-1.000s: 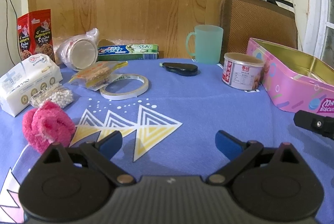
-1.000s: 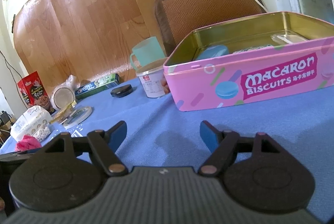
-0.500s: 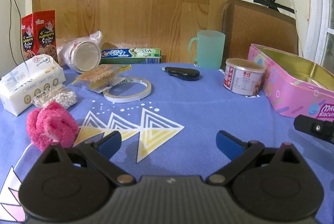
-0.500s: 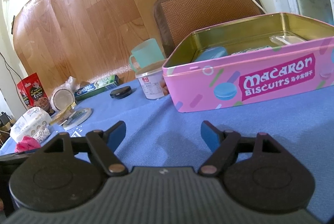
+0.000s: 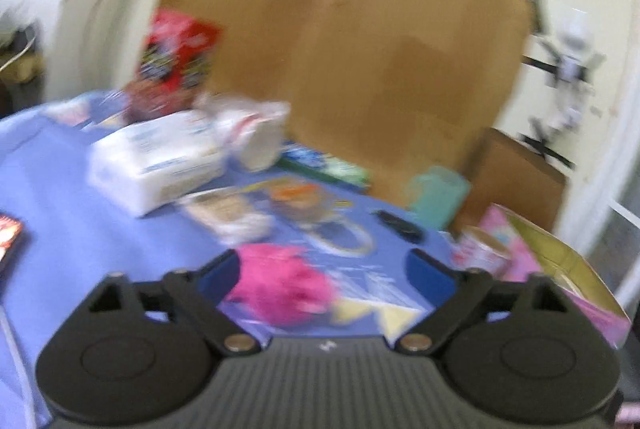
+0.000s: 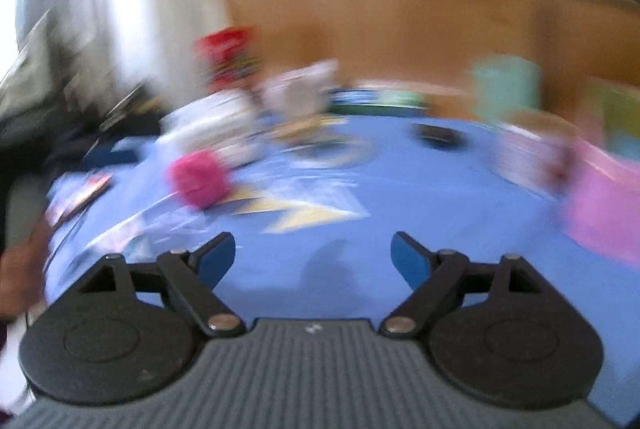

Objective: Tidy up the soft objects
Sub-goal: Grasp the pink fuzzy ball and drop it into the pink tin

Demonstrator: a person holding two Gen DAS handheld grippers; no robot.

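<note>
Both grippers stand with their jaws apart and hold nothing. On the left gripper (image 5: 324,271) the jaws have just been closing in, and the pink fluffy ball (image 5: 280,283) shows between the blue fingers (image 5: 219,273), close to the left one; the blur hides whether a pad touches it, but the right pad is clearly off it. On the right gripper (image 6: 314,257) the jaws have just been opening further, with only bare cloth between them.

Largest behind everything is a brown wooden board (image 5: 348,61) leaning at the far edge of the table. A blue tablecloth (image 6: 420,205) with yellow and white triangles covers the table. At its right edge lies the pink biscuit tin (image 5: 560,277), open at the top, gold inside. Toward the far left lies a white soft pack of tissues (image 5: 156,165), and behind it stands a red snack packet (image 5: 176,65). A pale green mug (image 5: 438,199) stands near the board, with a green and blue toothpaste box (image 5: 324,167) lying to its left. A small can (image 5: 482,249) sits just beside the tin. A ring of tape (image 5: 344,239) lies flat beyond the ball, and a small black object (image 5: 398,225) lies between it and the mug.

In the right wrist view the pink fluffy ball (image 6: 198,181) rests on the cloth, well ahead and left of that gripper.
</note>
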